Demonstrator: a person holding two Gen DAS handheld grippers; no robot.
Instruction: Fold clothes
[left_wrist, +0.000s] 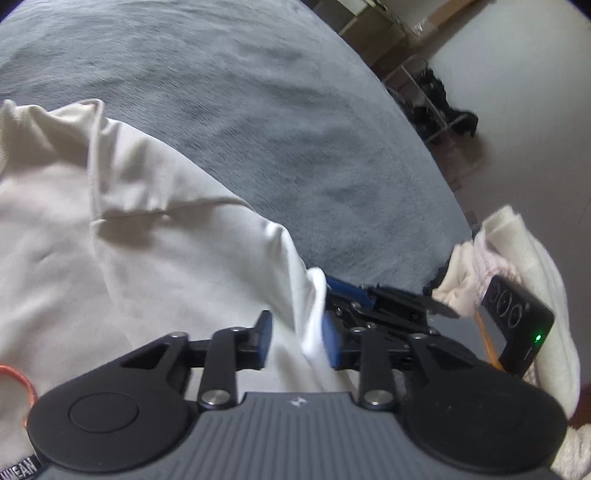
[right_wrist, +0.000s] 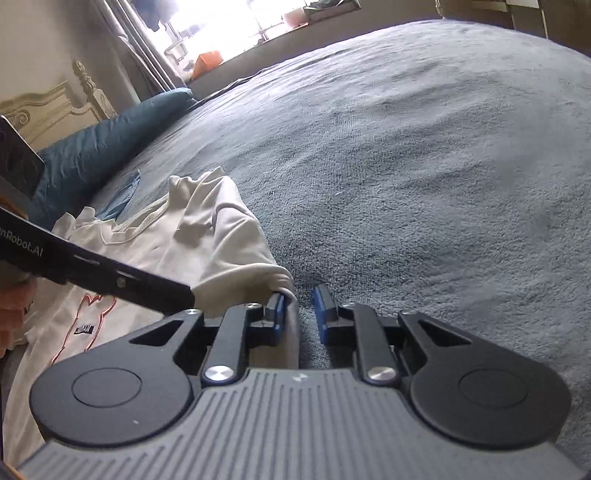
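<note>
The white sweatshirt (right_wrist: 192, 236) is lying on the grey bedspread (right_wrist: 424, 166). Left gripper (left_wrist: 297, 341) and right gripper (right_wrist: 299, 314) are straddling its hem, part-open, not clamping. Closing may miss a layer.

You have the grey blanket (right_wrist: 424, 155) spread across the bed, a blue pillow (right_wrist: 92, 147) far left by the cream headboard (right_wrist: 48, 107), and a shelf rack (left_wrist: 424, 96) beyond the bed's far right edge.
</note>
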